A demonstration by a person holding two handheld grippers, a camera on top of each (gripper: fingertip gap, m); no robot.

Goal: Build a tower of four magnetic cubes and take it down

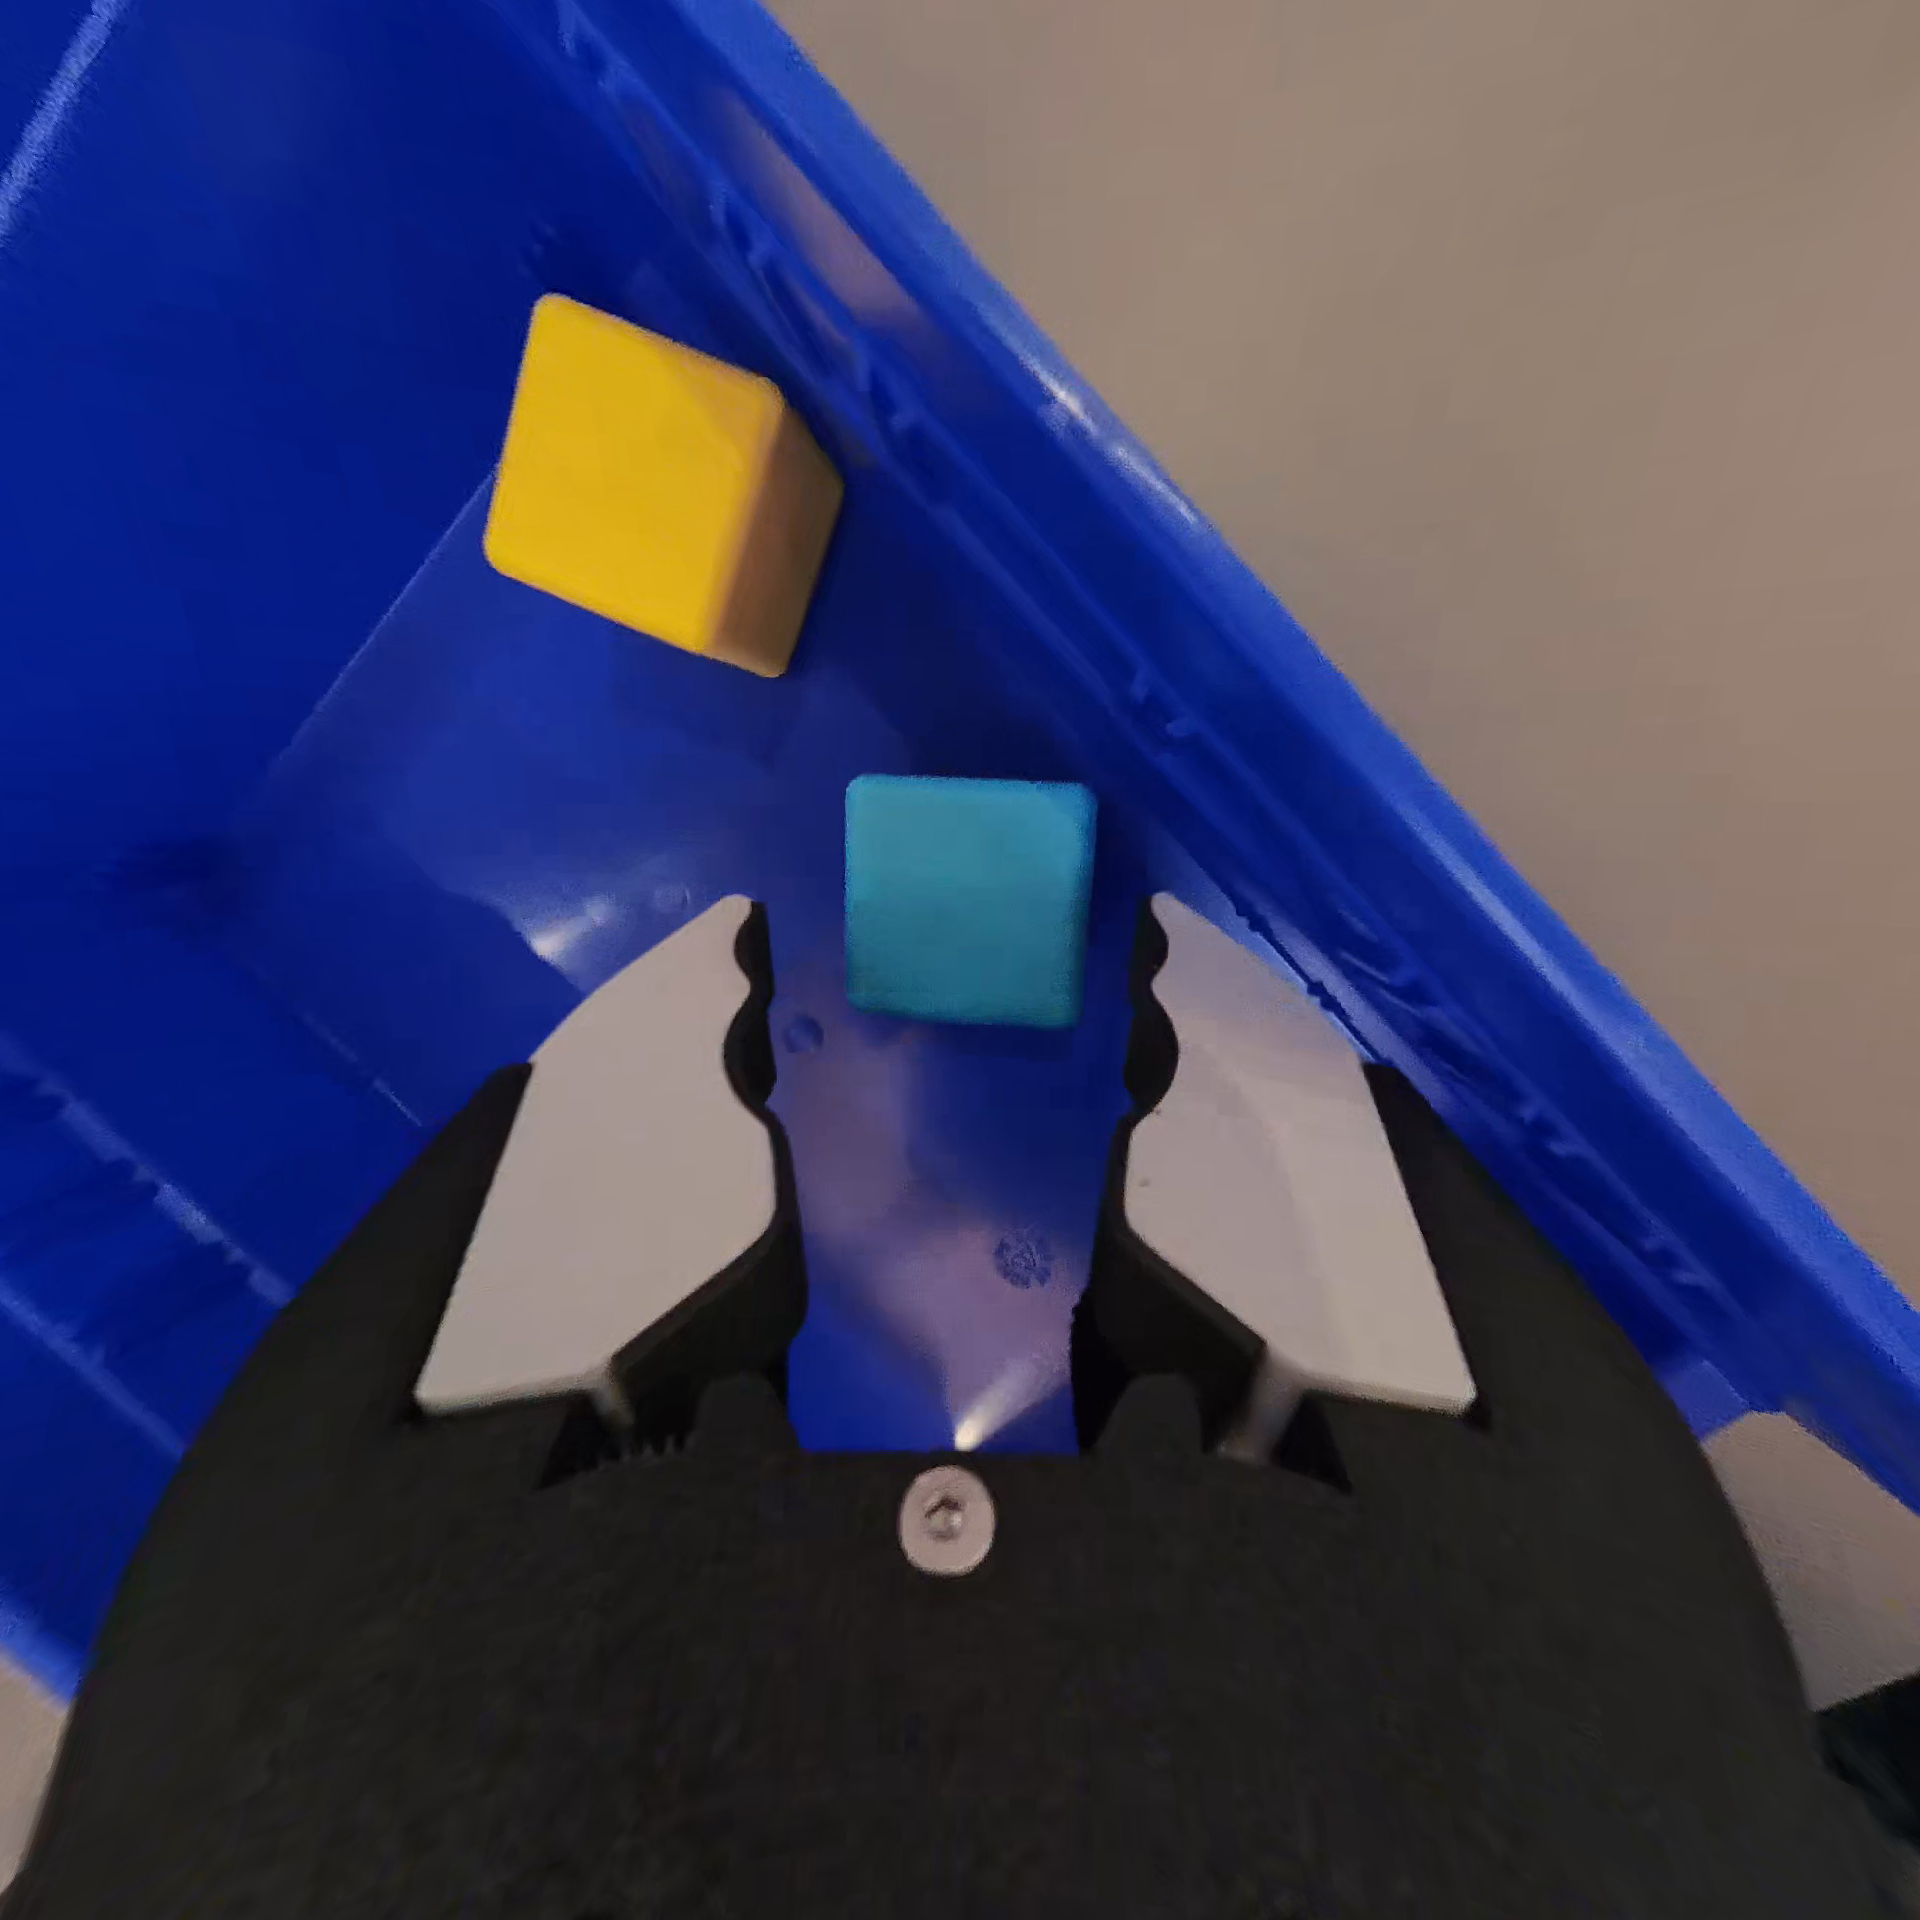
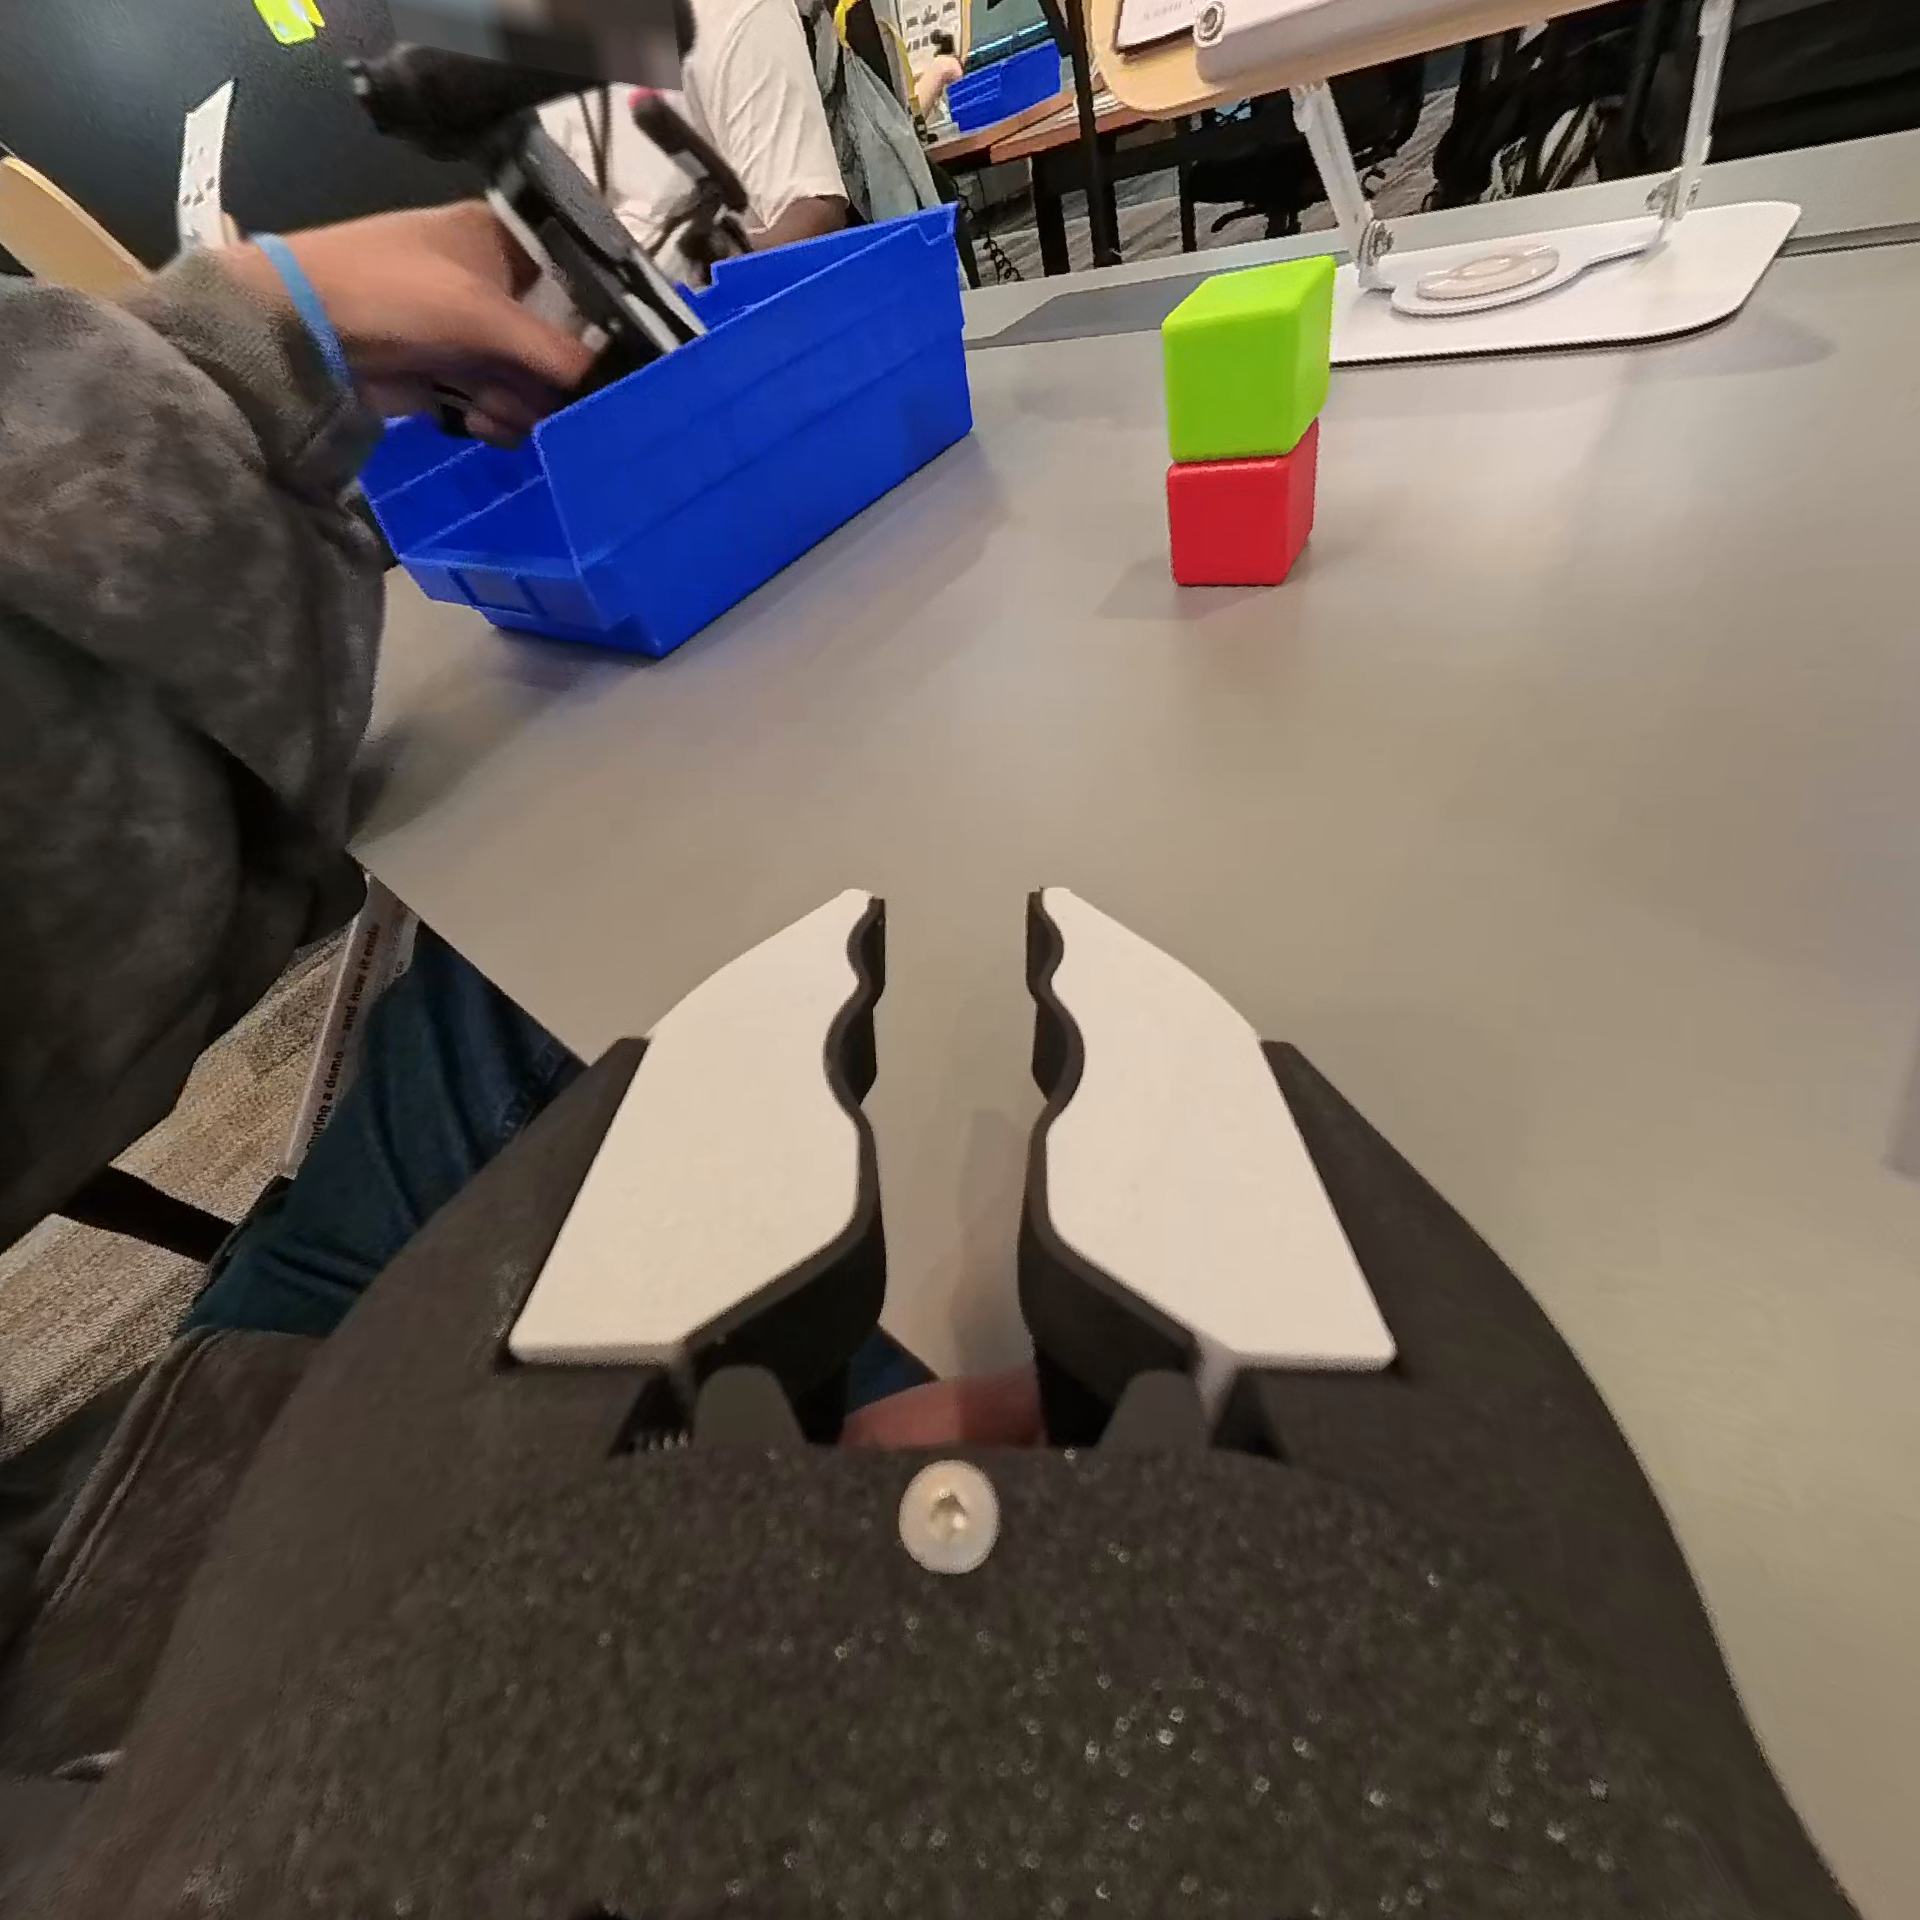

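Note:
In the left wrist view my left gripper (image 1: 951, 914) is open inside the blue bin (image 1: 260, 520). A teal cube (image 1: 971, 899) lies on the bin floor, partly between my fingertips, with a gap on each side. A yellow cube (image 1: 644, 488) lies farther in, beside the bin's wall. In the right wrist view a green cube (image 2: 1247, 358) sits on a red cube (image 2: 1236, 514) on the grey table (image 2: 1039, 748). My right gripper (image 2: 956, 904) is open a little and empty, low over the table's near part. The bin (image 2: 727, 468) stands at the left there, with the left gripper (image 2: 592, 260) reaching into it.
A white stand base (image 2: 1558, 281) sits behind the two-cube stack at the back right. The table's near-left edge (image 2: 436, 914) borders a person's sleeve (image 2: 156, 623) and lap. People and other tables are in the background.

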